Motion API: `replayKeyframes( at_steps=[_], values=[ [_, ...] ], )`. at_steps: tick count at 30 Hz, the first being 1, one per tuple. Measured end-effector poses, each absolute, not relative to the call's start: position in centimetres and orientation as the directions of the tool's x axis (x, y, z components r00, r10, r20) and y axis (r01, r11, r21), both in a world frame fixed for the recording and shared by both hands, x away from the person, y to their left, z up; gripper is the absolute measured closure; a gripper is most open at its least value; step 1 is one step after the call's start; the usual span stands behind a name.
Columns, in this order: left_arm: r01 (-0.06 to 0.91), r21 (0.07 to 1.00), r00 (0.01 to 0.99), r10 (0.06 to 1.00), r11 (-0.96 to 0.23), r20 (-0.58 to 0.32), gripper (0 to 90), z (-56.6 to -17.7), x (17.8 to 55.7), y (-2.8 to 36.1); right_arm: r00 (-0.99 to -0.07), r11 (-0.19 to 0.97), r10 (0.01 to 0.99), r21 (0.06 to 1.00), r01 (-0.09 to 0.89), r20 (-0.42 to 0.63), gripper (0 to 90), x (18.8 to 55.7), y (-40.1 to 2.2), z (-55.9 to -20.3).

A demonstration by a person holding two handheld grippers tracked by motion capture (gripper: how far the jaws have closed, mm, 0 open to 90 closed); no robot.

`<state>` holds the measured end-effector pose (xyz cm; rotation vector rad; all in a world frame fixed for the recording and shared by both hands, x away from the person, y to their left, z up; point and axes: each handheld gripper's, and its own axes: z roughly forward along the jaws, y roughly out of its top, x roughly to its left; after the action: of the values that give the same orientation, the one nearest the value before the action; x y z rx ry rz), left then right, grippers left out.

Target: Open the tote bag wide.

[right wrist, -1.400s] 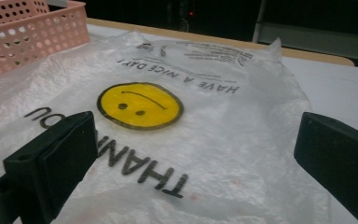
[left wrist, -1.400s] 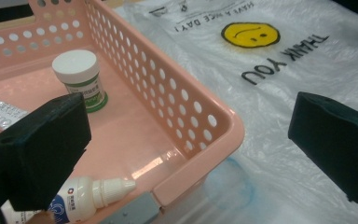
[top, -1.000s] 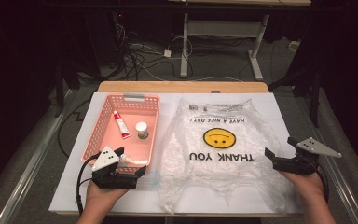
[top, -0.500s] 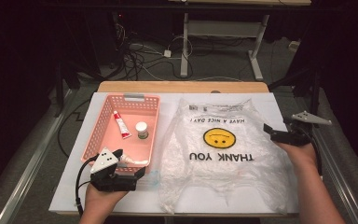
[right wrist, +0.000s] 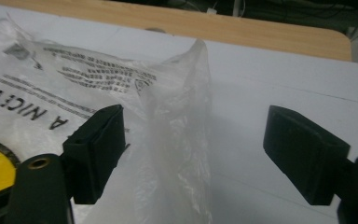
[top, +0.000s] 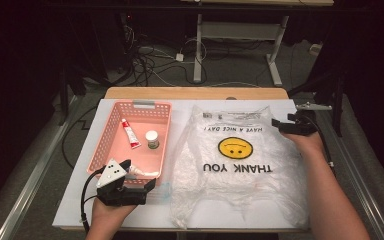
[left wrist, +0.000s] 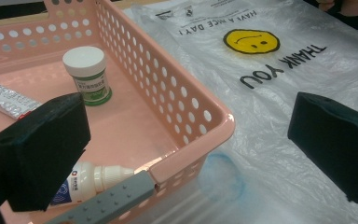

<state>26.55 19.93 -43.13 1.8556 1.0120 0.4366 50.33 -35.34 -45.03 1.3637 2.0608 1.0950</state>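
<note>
A clear plastic bag [top: 235,165] with a yellow smiley and "THANK YOU" lies flat on the white sheet. My right gripper [top: 278,125] is at its far right corner. Its jaws have just been closing and are still open around a raised fold of the bag [right wrist: 168,116], with the pads [right wrist: 98,144] not touching it. A pink basket [top: 111,131] holds a tube [top: 129,133], a small white-capped jar [top: 152,139] and a dropper bottle [top: 142,171] lying down. My left gripper [top: 139,175] stands open astride the basket's near right corner [left wrist: 223,123], holding nothing.
The white sheet [top: 280,220] covers most of a wooden table whose far edge [top: 195,93] is bare. Metal rails run along both sides. Cables and desk legs [top: 198,45] lie on the dark floor beyond.
My right gripper has moved away from the near right side of the bag up to its far right corner, and its jaws have narrowed. The left gripper has stayed in place.
</note>
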Motion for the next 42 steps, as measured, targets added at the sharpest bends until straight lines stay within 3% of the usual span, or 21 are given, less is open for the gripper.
replayKeyframes(
  at_steps=[6, 7, 10, 12, 14, 15, 16, 18, 31, 34, 39, 42],
  values=[
    [0.459, 0.859, 0.600, 0.792, -0.227, -0.112, 0.0, -43.3, 26.6, 19.8, -0.440, 0.249, 0.895, 0.732, 0.634, 0.077, 35.7, 51.6, -35.3, -47.1],
    [0.460, 0.858, 0.602, 0.791, -0.231, -0.110, 0.0, -43.4, 26.6, 19.8, -0.454, 0.269, 0.887, 0.706, 0.655, 0.083, 42.1, 51.6, -35.1, -47.7],
    [0.457, 0.859, 0.608, 0.786, -0.231, -0.112, 0.0, -43.4, 26.6, 19.8, -0.462, 0.294, 0.885, 0.704, 0.647, 0.055, 47.7, 51.5, -35.0, -47.9],
    [0.452, 0.860, 0.609, 0.786, -0.236, -0.105, 0.0, -43.3, 26.5, 19.8, -0.467, 0.325, 0.884, 0.702, 0.634, 0.013, 62.7, 51.2, -34.7, -47.9],
    [0.451, 0.861, 0.609, 0.786, -0.235, -0.105, 0.0, -43.3, 26.5, 19.8, -0.472, 0.335, 0.882, 0.701, 0.630, 0.003, 66.8, 51.1, -34.6, -47.9],
    [0.450, 0.862, 0.609, 0.787, -0.234, -0.104, 0.0, -43.3, 26.5, 19.8, -0.481, 0.335, 0.876, 0.698, 0.633, 0.016, 80.1, 50.9, -34.6, -47.9],
    [0.448, 0.863, 0.609, 0.787, -0.233, -0.104, 0.0, -43.2, 26.5, 19.9, -0.490, 0.330, 0.871, 0.696, 0.638, 0.036, 86.1, 50.8, -34.6, -47.8],
    [0.446, 0.865, 0.607, 0.787, -0.228, -0.106, 0.0, -43.2, 26.5, 19.9, -0.506, 0.328, 0.861, 0.698, 0.637, 0.056, 90.0, 50.5, -34.6, -47.8],
    [0.439, 0.869, 0.625, 0.772, -0.228, -0.114, 0.0, -42.6, 26.6, 19.8, -0.358, 0.190, 0.932, 0.763, 0.618, 0.058, 90.0, 49.8, -37.7, -46.5],
    [0.421, 0.865, 0.640, 0.765, -0.274, -0.069, 0.0, -42.0, 26.7, 19.7, -0.280, 0.124, 0.957, 0.775, 0.619, 0.070, 90.0, 49.9, -39.6, -46.3],
    [0.410, 0.877, 0.638, 0.766, -0.252, -0.078, 0.0, -42.1, 26.2, 20.3, -0.171, 0.031, 0.980, 0.781, 0.623, 0.097, 90.0, 49.6, -42.0, -46.5],
    [0.412, 0.876, 0.640, 0.764, -0.250, -0.083, 0.0, -42.7, 25.9, 20.3, -0.169, 0.025, 0.980, 0.788, 0.615, 0.101, 89.7, 49.2, -42.3, -46.3]
  ],
)
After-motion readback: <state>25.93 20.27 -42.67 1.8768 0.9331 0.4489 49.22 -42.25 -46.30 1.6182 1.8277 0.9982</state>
